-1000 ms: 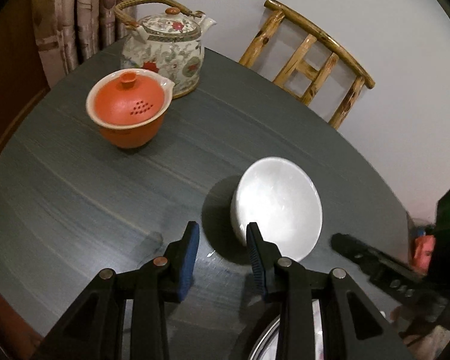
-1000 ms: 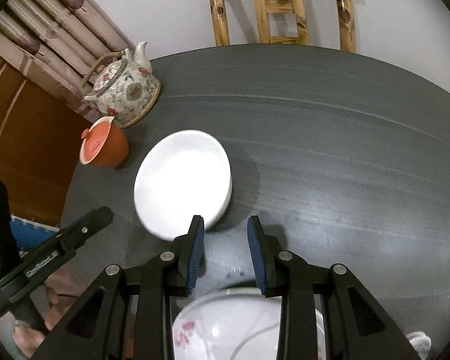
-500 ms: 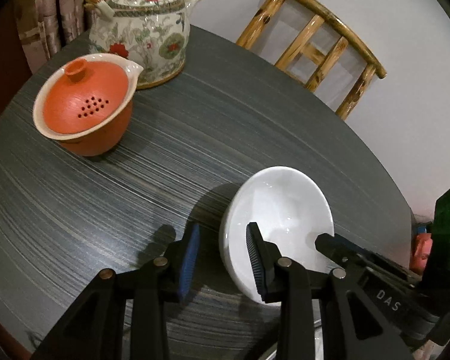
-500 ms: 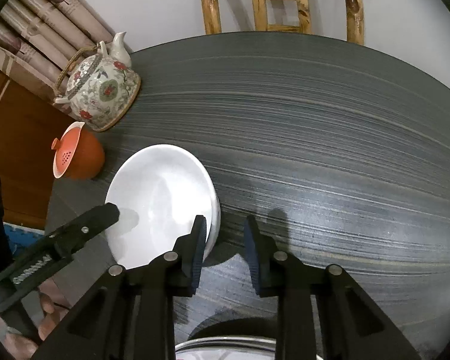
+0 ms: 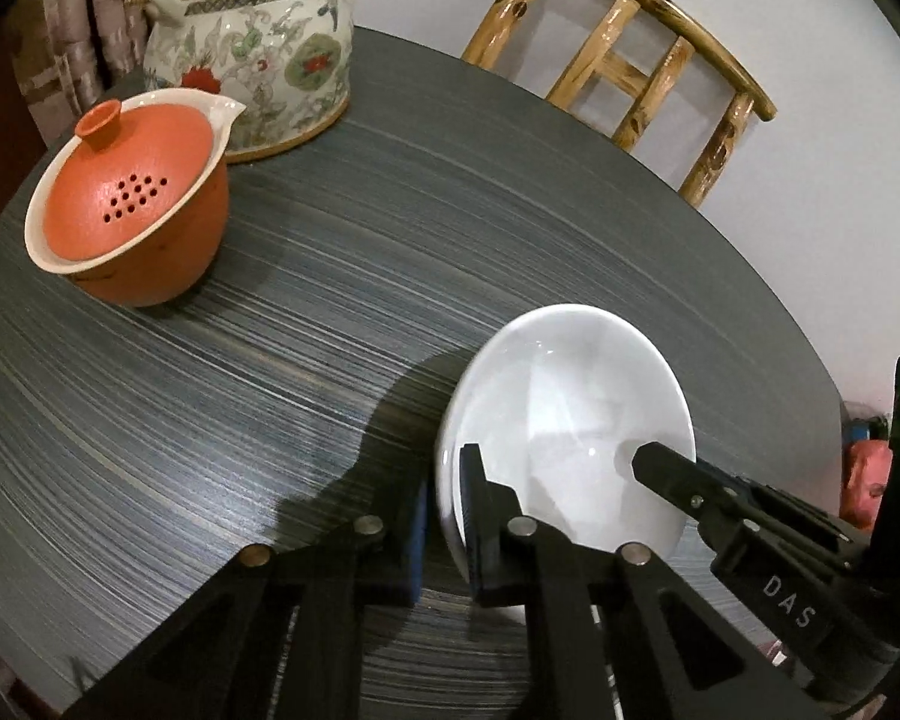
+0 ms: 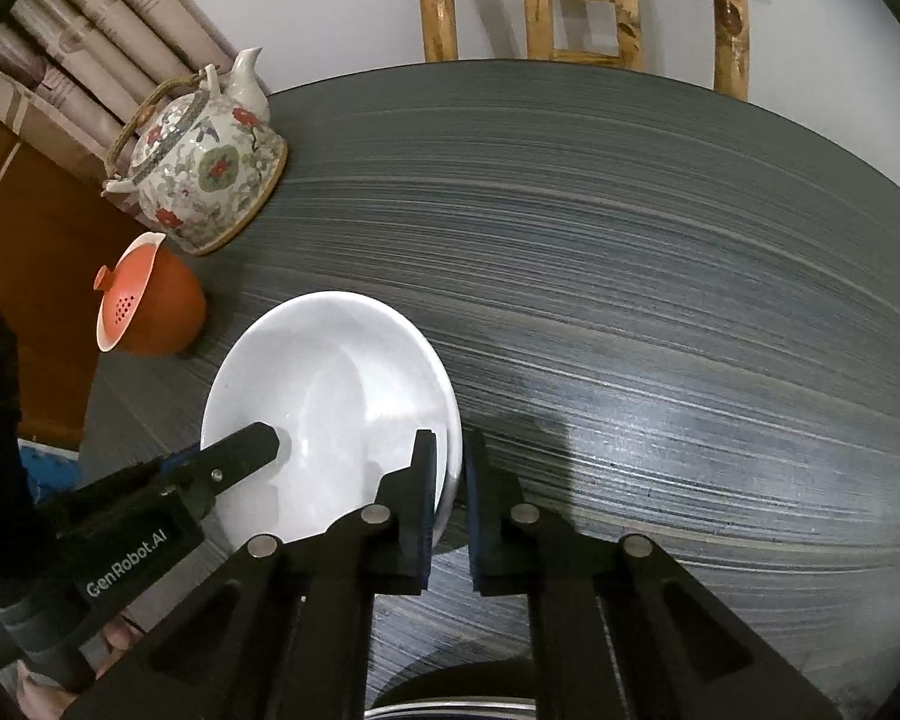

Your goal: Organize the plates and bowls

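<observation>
A plain white bowl [image 5: 576,414] stands on the dark round table [image 5: 270,330]; it also shows in the right wrist view [image 6: 330,396]. My left gripper [image 5: 444,516] is shut on the bowl's left rim, one finger inside and one outside. My right gripper [image 6: 449,498] is shut on the opposite rim in the same way. Each gripper's finger shows inside the bowl in the other's view. The rim of a plate [image 6: 450,708] peeks in at the bottom of the right wrist view.
An orange lidded tea bowl [image 5: 132,210] and a floral teapot [image 5: 258,48] stand at the table's far left. A bamboo chair [image 5: 624,66] stands behind the table against the wall.
Both grippers moved forward onto the white bowl and closed on its opposite rims. The plate near the front edge has dropped almost out of view.
</observation>
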The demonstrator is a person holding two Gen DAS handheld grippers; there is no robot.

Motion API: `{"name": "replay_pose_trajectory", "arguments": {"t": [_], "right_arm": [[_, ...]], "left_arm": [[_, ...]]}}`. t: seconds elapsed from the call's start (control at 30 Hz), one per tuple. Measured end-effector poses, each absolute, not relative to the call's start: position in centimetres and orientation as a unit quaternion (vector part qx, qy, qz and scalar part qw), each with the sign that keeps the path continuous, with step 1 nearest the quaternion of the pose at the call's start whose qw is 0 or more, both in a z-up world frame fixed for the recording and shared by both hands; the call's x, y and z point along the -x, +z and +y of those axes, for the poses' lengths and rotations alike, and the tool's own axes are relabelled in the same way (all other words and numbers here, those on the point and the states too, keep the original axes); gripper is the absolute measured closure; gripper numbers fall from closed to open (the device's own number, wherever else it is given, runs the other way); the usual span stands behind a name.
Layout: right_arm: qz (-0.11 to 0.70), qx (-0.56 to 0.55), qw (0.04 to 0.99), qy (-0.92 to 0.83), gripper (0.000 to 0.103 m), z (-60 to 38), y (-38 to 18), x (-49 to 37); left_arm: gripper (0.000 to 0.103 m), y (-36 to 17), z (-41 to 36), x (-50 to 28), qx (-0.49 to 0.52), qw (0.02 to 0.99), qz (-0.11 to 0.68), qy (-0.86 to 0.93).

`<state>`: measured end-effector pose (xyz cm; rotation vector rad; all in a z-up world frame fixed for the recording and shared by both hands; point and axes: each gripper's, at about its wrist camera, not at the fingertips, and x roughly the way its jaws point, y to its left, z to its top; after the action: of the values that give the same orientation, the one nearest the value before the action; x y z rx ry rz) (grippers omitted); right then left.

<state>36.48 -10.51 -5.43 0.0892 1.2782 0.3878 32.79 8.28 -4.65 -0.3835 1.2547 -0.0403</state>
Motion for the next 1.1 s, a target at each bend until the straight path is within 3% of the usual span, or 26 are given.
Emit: {"name": "replay_pose_trajectory", "arguments": {"t": [0.57,1.1], "right_arm": [[0.591,-0.064,0.787,0.165,0.094,-13.5,-3.4,-33.2],[0.568,-0.083,0.812,0.107,0.093,-22.6,1.7,-26.1]], "left_arm": [[0.095,-1.5,5.3,-29.8,0.159,0.801,0.575,-0.044],[0.094,3.2,-4.9,-24.7,0.116,0.807,0.568,-0.117]]}}
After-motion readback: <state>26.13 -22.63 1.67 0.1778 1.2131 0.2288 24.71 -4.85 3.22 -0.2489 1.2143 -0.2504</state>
